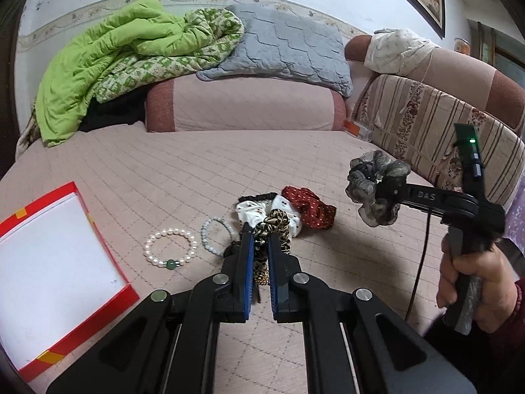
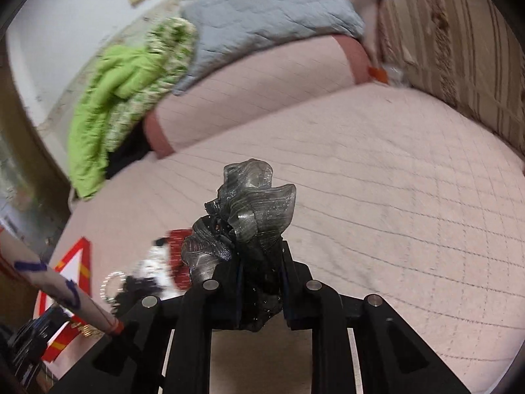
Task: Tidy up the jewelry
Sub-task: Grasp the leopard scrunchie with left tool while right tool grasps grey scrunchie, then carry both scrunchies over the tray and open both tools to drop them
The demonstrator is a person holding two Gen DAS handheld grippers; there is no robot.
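Covering the bed (image 1: 183, 164), pink quilting; left tongs (image 1: 261, 246) pinched leopard scrunchie (image 1: 274, 226), right tongs (image 2: 261, 262) gray scrunchie (image 2: 252, 203); red box (image 1: 98, 233) at left edge.

We see a sheer, shimmery grey scrunchie (image 2: 252, 210), glossy pearl bracelet (image 1: 169, 246), satiny leopard-print scrunchie (image 1: 270, 229), quilted matt cloth on the bed (image 1: 229, 164), smooth red cardboard box (image 1: 95, 226).
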